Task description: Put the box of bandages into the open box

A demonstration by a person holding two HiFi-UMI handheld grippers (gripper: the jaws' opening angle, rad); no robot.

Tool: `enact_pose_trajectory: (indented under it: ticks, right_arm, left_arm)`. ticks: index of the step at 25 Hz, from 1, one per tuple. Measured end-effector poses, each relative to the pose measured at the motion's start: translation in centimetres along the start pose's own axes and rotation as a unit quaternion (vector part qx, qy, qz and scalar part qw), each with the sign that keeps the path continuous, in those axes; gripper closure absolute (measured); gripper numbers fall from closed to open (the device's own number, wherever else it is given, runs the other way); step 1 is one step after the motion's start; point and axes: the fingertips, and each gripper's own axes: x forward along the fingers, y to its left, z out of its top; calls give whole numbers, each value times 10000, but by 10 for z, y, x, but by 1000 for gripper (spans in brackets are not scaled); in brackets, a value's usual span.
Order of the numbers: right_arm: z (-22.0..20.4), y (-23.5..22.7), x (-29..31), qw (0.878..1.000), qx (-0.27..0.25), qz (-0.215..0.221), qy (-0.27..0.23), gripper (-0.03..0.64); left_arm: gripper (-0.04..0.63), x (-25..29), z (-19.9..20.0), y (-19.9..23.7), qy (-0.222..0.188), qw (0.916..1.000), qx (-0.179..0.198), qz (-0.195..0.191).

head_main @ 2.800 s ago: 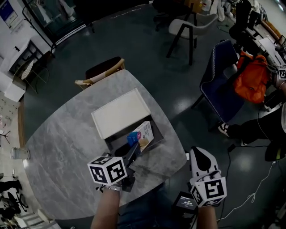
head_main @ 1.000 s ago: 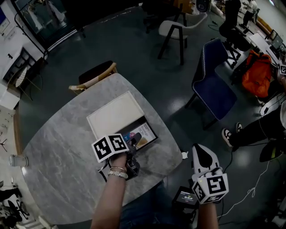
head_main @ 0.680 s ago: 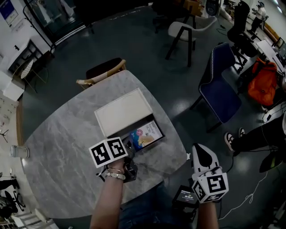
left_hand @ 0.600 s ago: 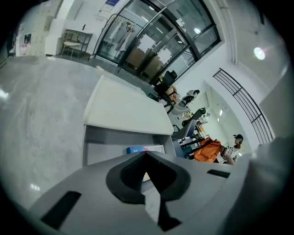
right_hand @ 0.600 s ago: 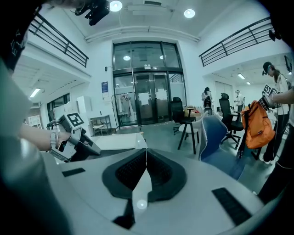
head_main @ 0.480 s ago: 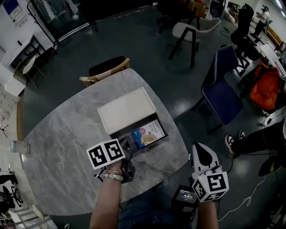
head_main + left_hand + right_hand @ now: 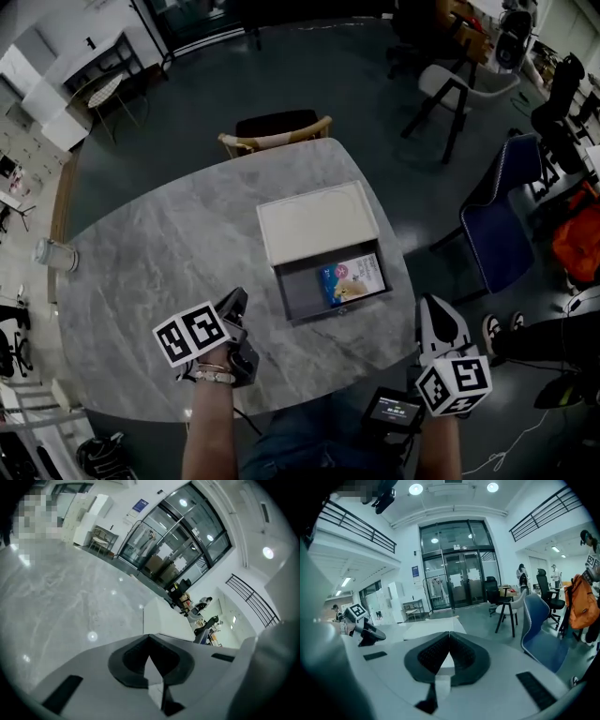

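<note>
The box of bandages (image 7: 352, 279), blue and white, lies flat in the right half of the open dark box (image 7: 305, 295) on the grey marble table (image 7: 159, 244). The box's white lid (image 7: 317, 220) stands open on the far side, and shows as a pale slab (image 7: 161, 617) in the left gripper view. My left gripper (image 7: 236, 297) hovers over the table to the near left of the open box, shut and empty (image 7: 149, 637). My right gripper (image 7: 436, 306) hangs off the table's near right edge, shut with nothing in it (image 7: 449, 634).
A wooden chair (image 7: 275, 131) stands at the table's far side. A blue chair (image 7: 497, 234) and a white chair (image 7: 450, 89) stand on the floor to the right. A glass jar (image 7: 52, 253) sits at the table's left edge.
My left gripper has drawn back from the open box toward the near left. The bandage box stays lying in the dark box. The right gripper has hardly moved.
</note>
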Motion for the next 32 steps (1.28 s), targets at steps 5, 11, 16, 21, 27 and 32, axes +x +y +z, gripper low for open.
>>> enact_pose_trajectory:
  ticks: [5,11,16,21,27,32]
  right_arm:
    - [1,16,18,9996,-185,204,66,592]
    - [37,16,15,9989,-401,217,-133,592]
    - [82,20,12,9963,-601,266,-559,592]
    - [131,27,5,9902,-786,393,-1084,592]
    - [183,36,-1,9789,-998,566,-1691,592]
    - [217,49,-11,9654,-1326,855,-2077,592]
  left_arm:
    - [584,-8,3,12,-328,9992,-209,47]
    - [584,-14,21,-13,-596,9977,-224,-240]
    - [584,-29,53,-48,-1025,9932,86,-548]
    - [584,-65,97,-84,-1728,9803,510,-811]
    - [584,-114,143,-137,-2697,9405,1583,-1329]
    - [584,-156,160,-190,-3411,8838,2755,-1634]
